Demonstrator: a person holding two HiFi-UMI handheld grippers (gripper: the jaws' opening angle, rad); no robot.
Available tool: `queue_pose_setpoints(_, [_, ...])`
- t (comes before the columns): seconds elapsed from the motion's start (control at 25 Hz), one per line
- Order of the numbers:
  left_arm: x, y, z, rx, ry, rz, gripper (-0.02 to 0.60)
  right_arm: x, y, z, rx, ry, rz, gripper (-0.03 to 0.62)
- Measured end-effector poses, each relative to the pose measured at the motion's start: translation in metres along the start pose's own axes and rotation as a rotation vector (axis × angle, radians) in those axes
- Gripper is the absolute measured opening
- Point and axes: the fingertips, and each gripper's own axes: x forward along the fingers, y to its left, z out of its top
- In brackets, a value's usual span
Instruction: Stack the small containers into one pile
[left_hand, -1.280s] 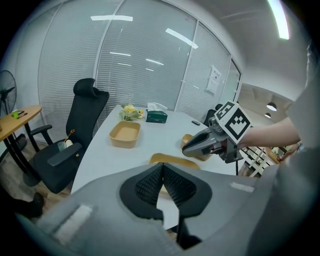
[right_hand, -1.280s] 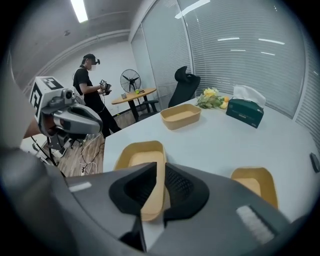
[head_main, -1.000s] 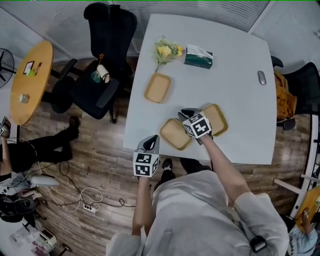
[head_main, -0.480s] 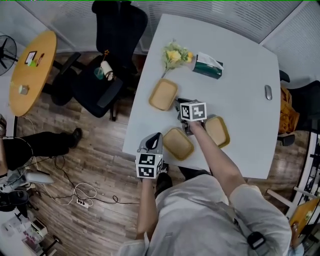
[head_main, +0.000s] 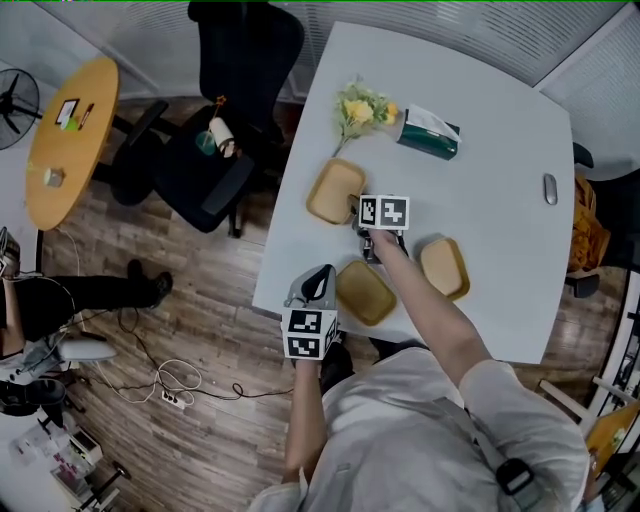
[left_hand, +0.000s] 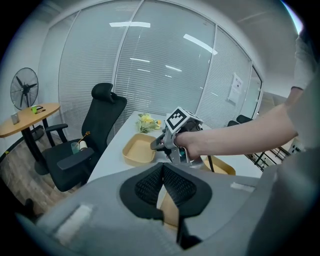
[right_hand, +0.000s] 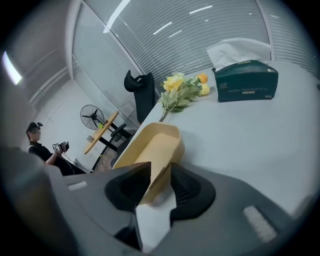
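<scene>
The white table (head_main: 480, 150) filled the upper right of the head view. A black chair (head_main: 240, 60) stood off its left side, and a round wooden table (head_main: 65, 130) sat further left.

Three tan trays lay on the white table, none stacked and all apart from each other. The far tray (head_main: 335, 190) was toward the back, the near tray (head_main: 365, 292) by the front edge, and the third tray (head_main: 444, 267) to its right.

My right gripper (head_main: 358, 215) was at the far tray's right rim. Its jaws had just been opening and stood wide with the tray's wall between them, and as far as I could see the pads weren't squeezing it. My left gripper (head_main: 318, 282) hung at the table's front edge just beside the near tray, jaws closed together on nothing.

The green tissue box (head_main: 430, 135) had pale print on its side, too small to read, and yellow flowers (head_main: 362, 108) lay beside it. The only markings on my grippers were the black-and-white squares on the cubes, no letters. A mouse (head_main: 550, 188) lay near the right edge.
</scene>
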Motion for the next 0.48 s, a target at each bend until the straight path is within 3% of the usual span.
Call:
queue_pose_setpoints(0.16, [-0.005,0.008,-0.004,-0.012,0.002,0.021,0.006,0.007,-0.003,-0.001,0.035,0.000,-0.012,0.089])
queue_pose_setpoints(0.28, [-0.008,0.015,-0.006,-0.019,0.000,0.034,0.006,0.006,-0.004,0.002,0.038,-0.005,-0.027,0.023])
queue_pose_setpoints(0.48, [-0.016,0.018,-0.009,-0.023,-0.004,0.040,0.006,0.000,-0.004,0.002,0.010,-0.002,-0.032,0.021])
